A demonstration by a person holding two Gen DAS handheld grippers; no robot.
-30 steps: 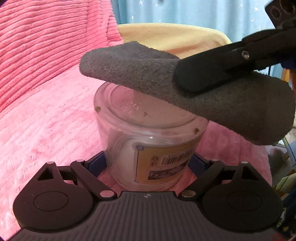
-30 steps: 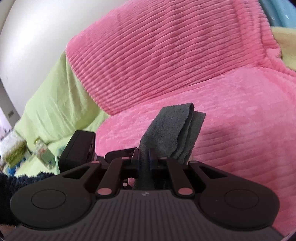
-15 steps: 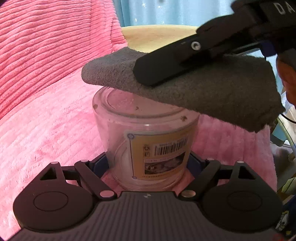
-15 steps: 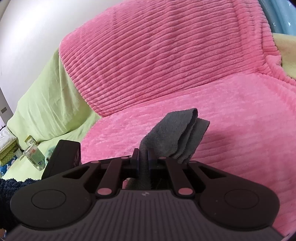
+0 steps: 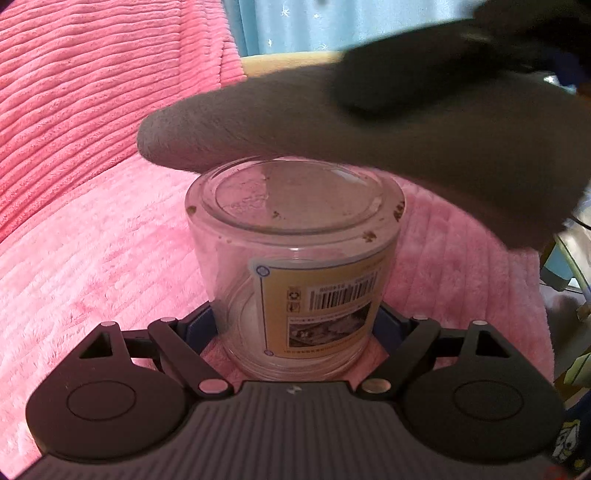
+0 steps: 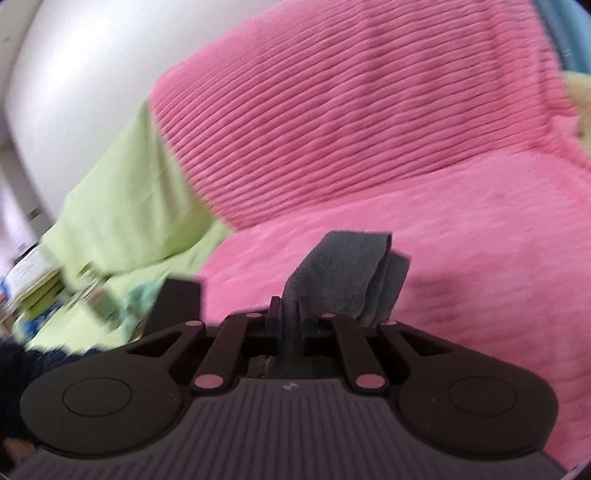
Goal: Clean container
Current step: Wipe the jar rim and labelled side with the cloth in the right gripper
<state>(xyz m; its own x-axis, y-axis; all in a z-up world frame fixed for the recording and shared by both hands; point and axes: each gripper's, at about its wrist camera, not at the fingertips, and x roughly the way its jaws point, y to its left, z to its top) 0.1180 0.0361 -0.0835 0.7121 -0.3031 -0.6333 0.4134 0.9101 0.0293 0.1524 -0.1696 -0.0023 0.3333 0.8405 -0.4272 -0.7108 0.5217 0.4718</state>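
A clear glass jar (image 5: pixel 295 258) with a yellow barcode label stands on the pink blanket, its flat round end facing up. Brown specks dot that end's edge. My left gripper (image 5: pixel 293 325) is shut on the jar, a blue pad on each side of its lower wall. Just above the jar a folded grey cloth (image 5: pixel 406 147) hovers, blurred, its underside close to the far edge; I cannot tell if it touches. My right gripper (image 5: pixel 424 74) comes in from the upper right holding the cloth. In the right wrist view the right gripper (image 6: pixel 290 317) is shut on the grey cloth (image 6: pixel 351 269).
A pink ribbed blanket (image 5: pixel 92 221) covers the seat and backrest. A lime green cover (image 6: pixel 122 206) lies left of it, with small blurred items at its far edge. A blue curtain (image 5: pixel 295 26) and a tan cushion (image 5: pixel 280 61) are behind. Clutter sits at the right edge.
The cloth and right gripper have swept across the jar's upper end and now blur in motion. The jar's round face shows more fully. The left gripper still holds the jar.
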